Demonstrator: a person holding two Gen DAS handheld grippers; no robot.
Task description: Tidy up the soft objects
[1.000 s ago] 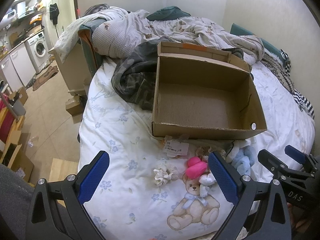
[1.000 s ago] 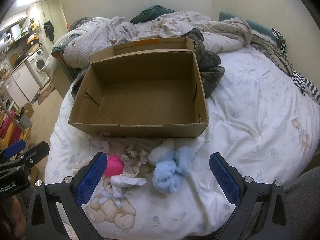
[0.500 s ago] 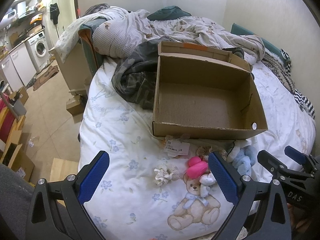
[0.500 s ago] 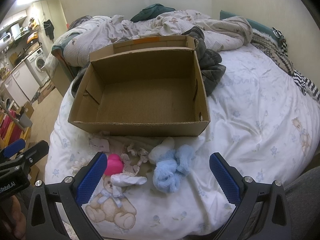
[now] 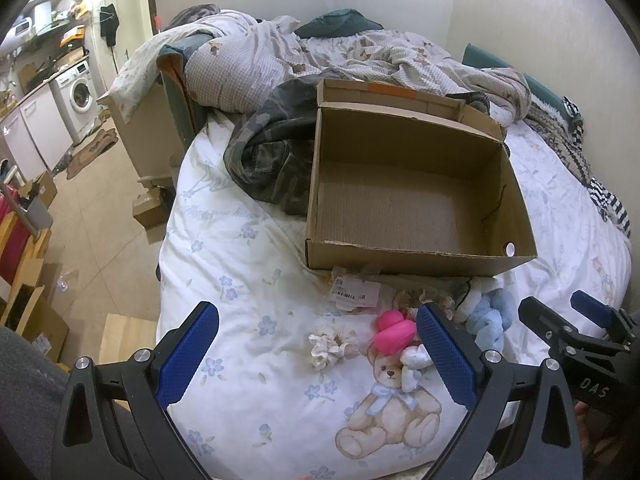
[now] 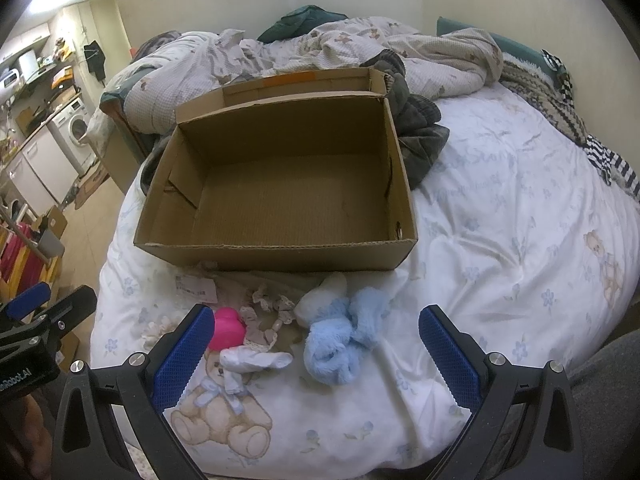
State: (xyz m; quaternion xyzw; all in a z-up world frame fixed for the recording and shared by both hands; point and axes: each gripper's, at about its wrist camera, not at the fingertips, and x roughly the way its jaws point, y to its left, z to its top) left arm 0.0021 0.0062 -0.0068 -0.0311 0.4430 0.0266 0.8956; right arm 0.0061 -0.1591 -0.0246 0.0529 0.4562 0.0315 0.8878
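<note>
— Where are the soft things?

— All on the bed [image 6: 500, 240], on its smooth white quilt with printed bears and little blue flowers. Just ahead of the right claw [image 6: 312, 344], between its tips, lies a fluffy pale-blue bundle [image 6: 340, 336]. Toward its left tip sit a limp white sock [image 6: 256, 360], a smooth rounded pink piece [image 6: 228, 330] and a strip of crinkled lace [image 6: 272, 308].

— And the other claw?

— The left claw [image 5: 316, 340] has a ruffled cream scrunchie [image 5: 332, 346] between its tips; the pink piece is beside its right tip. A paper tag [image 5: 354, 294] lies a bit farther ahead.

— Holding anything?

— No. Both claws stand wide apart, blue ribbed pads bare, gripping nothing.

— The box?

— A rectangular corrugated cardboard box [image 6: 280, 184], beyond the pile from both claws, nothing in it, lid folded back. Its near wall is torn ragged along the top. A dark crumpled garment [image 5: 272, 160] bunches against its far-left side, seen from the left claw.
</note>
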